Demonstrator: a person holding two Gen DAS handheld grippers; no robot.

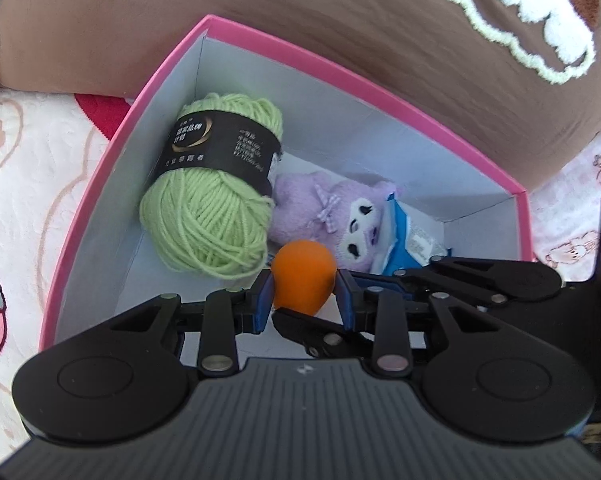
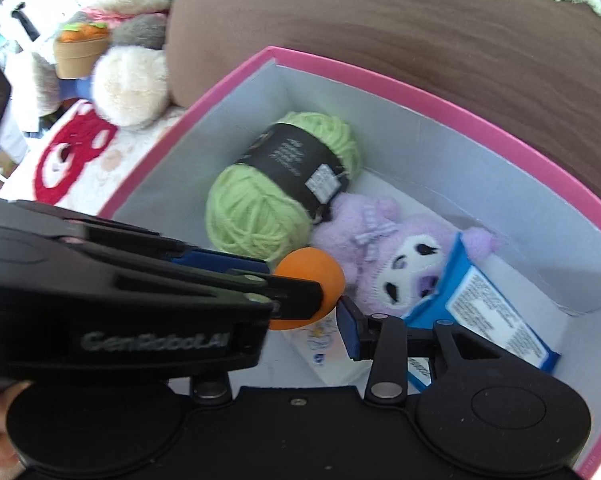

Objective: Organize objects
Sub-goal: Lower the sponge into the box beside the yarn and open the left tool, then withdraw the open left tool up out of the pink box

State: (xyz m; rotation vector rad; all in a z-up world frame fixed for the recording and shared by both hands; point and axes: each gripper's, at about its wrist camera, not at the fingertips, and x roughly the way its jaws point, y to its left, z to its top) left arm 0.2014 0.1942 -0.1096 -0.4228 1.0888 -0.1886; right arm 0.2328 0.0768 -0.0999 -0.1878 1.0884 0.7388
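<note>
One gripper, one orange ball

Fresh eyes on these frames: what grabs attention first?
An orange ball pinched in the left tool, held over the open pink box. Inside the box, a green yarn skein leans in the far left corner, with a purple plush toy beside it.

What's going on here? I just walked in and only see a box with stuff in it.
A person is tidying small things into a pink box. The left hand-held gripper is shut on an orange ball, low over the box. Inside lie green yarn, a purple plush toy and a blue packet. The right hand-held gripper is close beside; its grip is unclear.
</note>
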